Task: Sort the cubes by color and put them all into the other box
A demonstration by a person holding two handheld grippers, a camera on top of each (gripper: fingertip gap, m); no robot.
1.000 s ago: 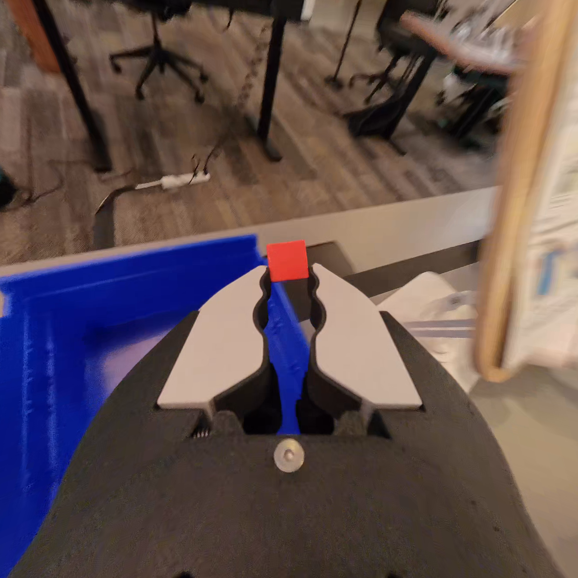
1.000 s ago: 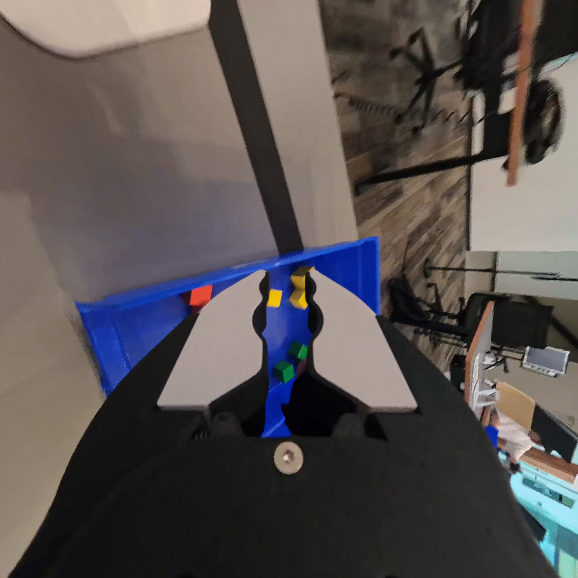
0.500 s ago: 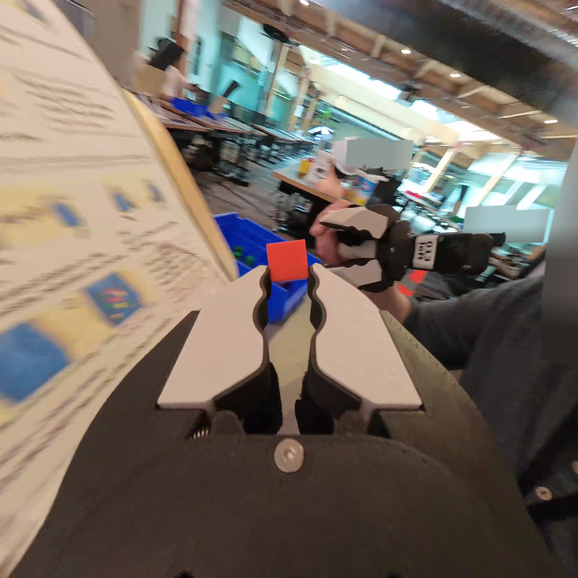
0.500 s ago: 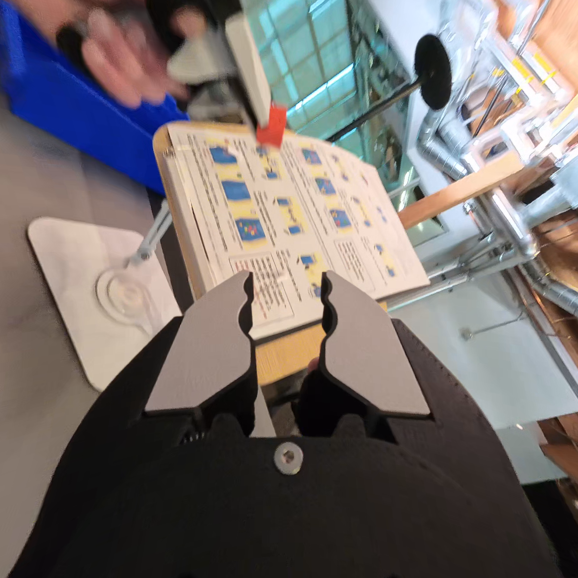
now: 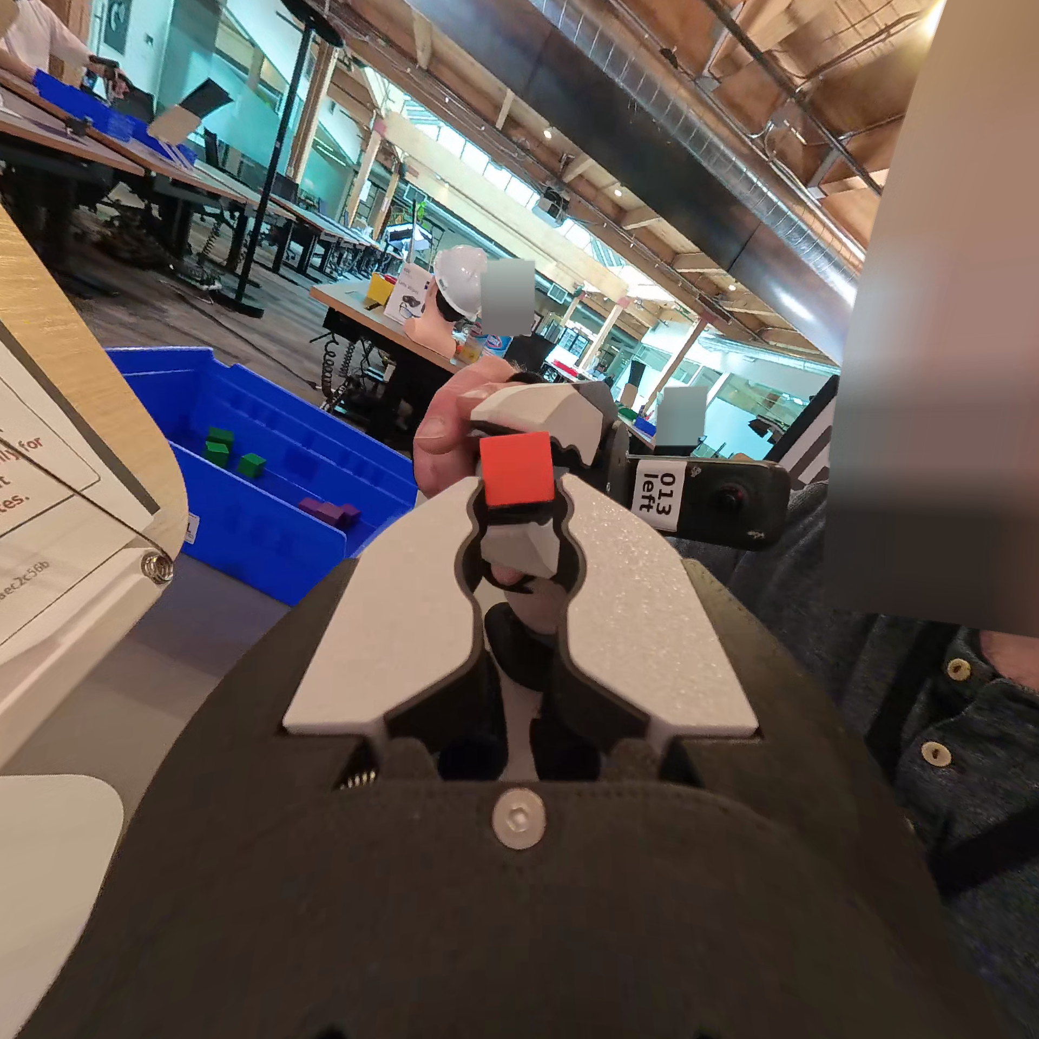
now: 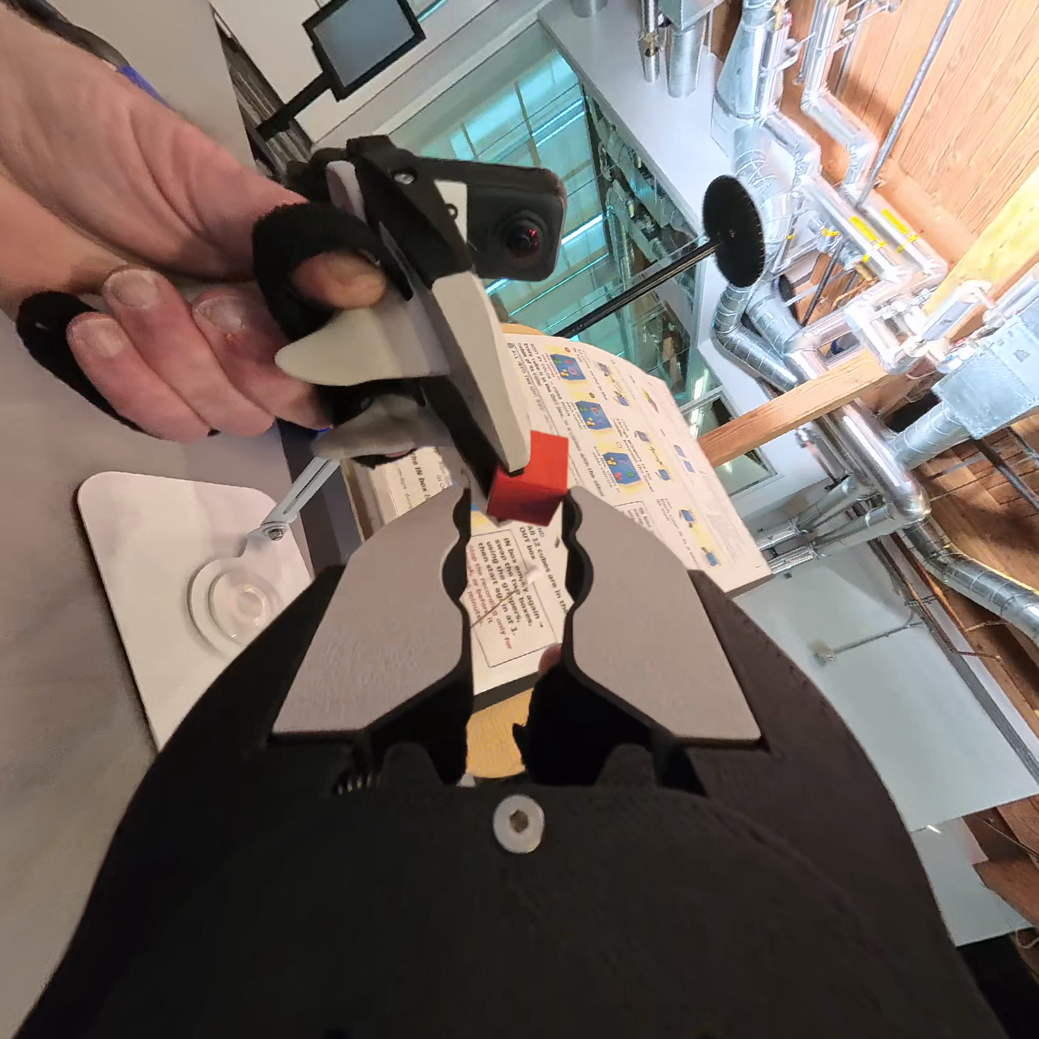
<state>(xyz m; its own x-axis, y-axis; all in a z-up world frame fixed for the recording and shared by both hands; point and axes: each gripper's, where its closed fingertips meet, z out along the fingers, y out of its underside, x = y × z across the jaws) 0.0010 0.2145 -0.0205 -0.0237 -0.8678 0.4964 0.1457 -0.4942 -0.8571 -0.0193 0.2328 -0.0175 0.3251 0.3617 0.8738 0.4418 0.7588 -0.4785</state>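
Red is the cube (image 5: 516,469) pinched at the very tips of the left claw (image 5: 517,495), both grey fingers (image 5: 433,540) pressed against its sides, held up in the air well above the surface (image 5: 185,618). Facing it from the far side is the right claw (image 6: 514,509), turned on its side in a person's hand (image 5: 444,444). In the right wrist view its two fingertips stand either side of the same cube (image 6: 528,478) with the jaws parted; the right tip sits at the cube's lower corner, but I cannot tell whether either pad truly presses on it, so this claw is open around the cube.

Behind and to the left stands a blue box (image 5: 315,540) with dividers: green cubes (image 5: 225,447) lie in one lane, purple cubes (image 5: 329,509) in the next. A printed instruction sheet on a wooden board (image 6: 646,450) stands behind the claws, propped on a white stand (image 6: 168,562).
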